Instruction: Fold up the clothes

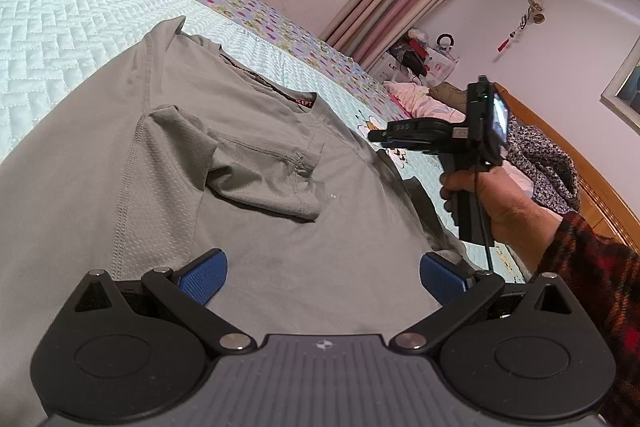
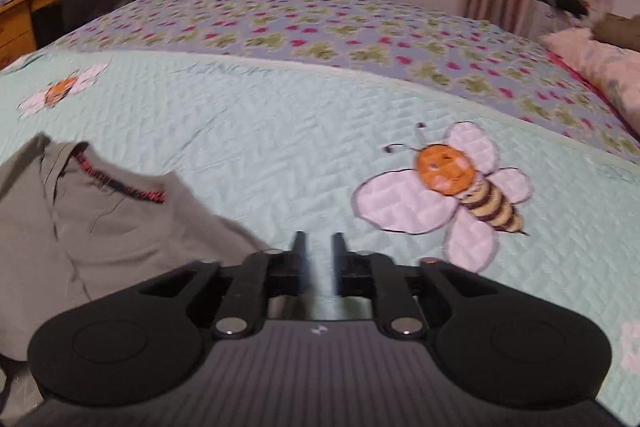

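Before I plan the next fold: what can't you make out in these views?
- Grey shirt: hem and lower body cut off by the left wrist view's edge and the left tongs.
- Far sleeve: hidden behind the right tongs and the hand.
- Collar label: lettering partly folded under; blurred in the right wrist view.

left tool [image 1: 322, 279] spread wide, right tool [image 2: 320, 259] narrowly parted, empty

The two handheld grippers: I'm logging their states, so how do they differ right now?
The left gripper has its blue-padded fingers spread wide above the grey T-shirt; the right gripper shows only a narrow gap, over the mint quilted bedspread beside the shirt. Neither holds anything.
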`<state>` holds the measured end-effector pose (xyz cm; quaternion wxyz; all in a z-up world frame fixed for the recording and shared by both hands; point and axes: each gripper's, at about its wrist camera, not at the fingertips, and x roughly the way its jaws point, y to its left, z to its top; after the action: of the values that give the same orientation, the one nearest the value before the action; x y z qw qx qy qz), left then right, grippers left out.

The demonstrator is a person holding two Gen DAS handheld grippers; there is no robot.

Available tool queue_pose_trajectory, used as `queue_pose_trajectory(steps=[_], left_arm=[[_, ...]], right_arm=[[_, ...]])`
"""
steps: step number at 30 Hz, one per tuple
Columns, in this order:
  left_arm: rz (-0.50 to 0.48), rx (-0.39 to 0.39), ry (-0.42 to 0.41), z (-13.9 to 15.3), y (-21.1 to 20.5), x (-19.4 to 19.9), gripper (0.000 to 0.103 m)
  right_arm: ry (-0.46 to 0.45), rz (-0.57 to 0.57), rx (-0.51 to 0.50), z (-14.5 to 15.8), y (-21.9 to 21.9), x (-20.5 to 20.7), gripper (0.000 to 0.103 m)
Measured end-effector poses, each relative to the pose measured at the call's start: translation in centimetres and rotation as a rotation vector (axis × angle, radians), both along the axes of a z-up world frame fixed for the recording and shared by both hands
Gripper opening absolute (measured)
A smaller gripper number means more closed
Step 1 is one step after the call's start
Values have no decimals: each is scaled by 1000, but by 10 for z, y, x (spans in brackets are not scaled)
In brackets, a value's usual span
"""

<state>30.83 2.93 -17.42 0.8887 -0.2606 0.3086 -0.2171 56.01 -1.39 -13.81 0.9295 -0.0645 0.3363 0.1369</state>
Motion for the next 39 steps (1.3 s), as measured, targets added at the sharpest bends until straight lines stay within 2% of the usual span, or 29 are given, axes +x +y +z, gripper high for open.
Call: queue_pose_trajectory(steps=[2, 4, 11, 16, 18, 19, 20, 21, 24, 25, 28, 30, 32, 34, 37, 39], left_arm=[[0, -1, 1, 0, 0, 0, 102], [0, -1, 1, 0, 0, 0, 102], [1, 4, -2, 0, -1, 0, 102], [1, 9, -4, -1, -2, 1, 102], [1, 12, -5, -1, -2, 0, 102], [1, 12, -5, -1, -2, 0, 102], [1, 11, -5, -1, -2, 0, 102], [1, 11, -5, -1, -2, 0, 102], [0, 8, -4, -1, -1, 1, 102], [0, 7, -4, -1, -1, 1, 102], [1, 7, -3, -1, -1, 1, 102], [2, 8, -3, -1, -1, 1, 102], [3, 9, -3, -1, -1, 1, 102], [3, 6, -3, -1, -2, 1, 102], [4, 3, -3, -1, -1, 2, 102], [5, 0, -1, -1, -1, 2, 102]], right_arm=[[2, -22, 63, 4, -6, -1, 37], [8, -33, 98, 3, -9, 0, 38], [57, -18, 83, -17, -6, 8, 40], [19, 114, -13, -18, 14, 3, 39], [21, 128, -42, -19, 21, 8, 34], [14, 107, -63, -20, 23, 13, 18], [4, 80, -86, -22, 26, 17, 8], [-3, 46, -92, -23, 26, 21, 9], [-8, -52, -22, -22, 22, 31, 10], [-26, -80, 19, -18, 20, 28, 15], [-47, -44, 98, -4, 27, 19, 21], [-35, 11, 43, -1, 51, 19, 33], [-24, 54, -38, 2, 81, 22, 56], [-14, 81, -149, 5, 116, 27, 59], [78, 120, -315, 5, 161, 42, 61], [146, 118, -469, -1, 187, 55, 62]])
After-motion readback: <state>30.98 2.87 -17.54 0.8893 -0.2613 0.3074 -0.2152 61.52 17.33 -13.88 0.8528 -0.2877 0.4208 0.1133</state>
